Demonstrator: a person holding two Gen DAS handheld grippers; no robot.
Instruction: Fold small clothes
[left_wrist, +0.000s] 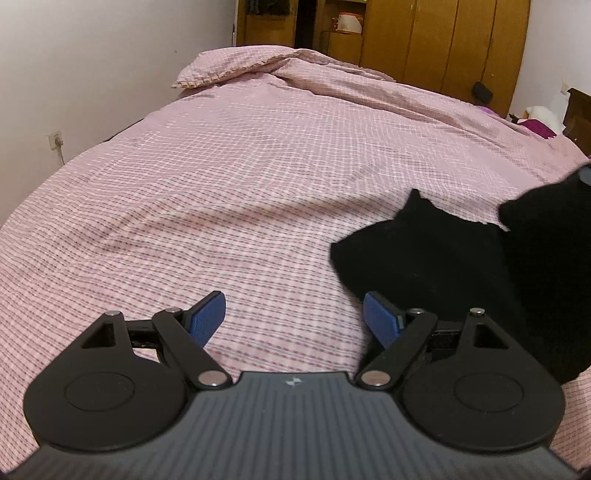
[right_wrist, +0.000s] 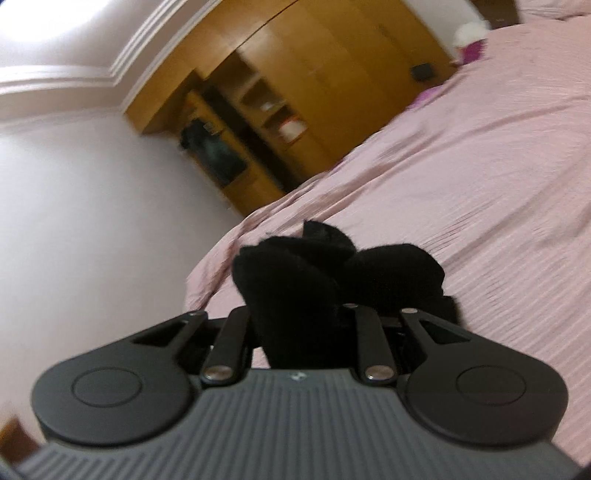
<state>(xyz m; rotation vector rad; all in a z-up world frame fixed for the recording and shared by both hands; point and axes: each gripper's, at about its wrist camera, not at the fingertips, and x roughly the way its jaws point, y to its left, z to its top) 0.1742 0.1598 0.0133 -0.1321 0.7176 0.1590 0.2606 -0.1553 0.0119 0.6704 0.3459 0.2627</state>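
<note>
The left gripper (left_wrist: 294, 317) stands released, nothing between its blue pads (left_wrist: 207, 317), above the checked bedcover (left_wrist: 221, 184). The black garment (left_wrist: 436, 258) lies on the cover just ahead of it and to its right. The right gripper (right_wrist: 299, 325) is clenched on a bunched part of that garment, lifted ahead of its jaws; the view is blurred, so the exact edge held cannot be told. Judged progress: a fold is in hand, not laid flat. Smoothing and further folds apparently remain.
</note>
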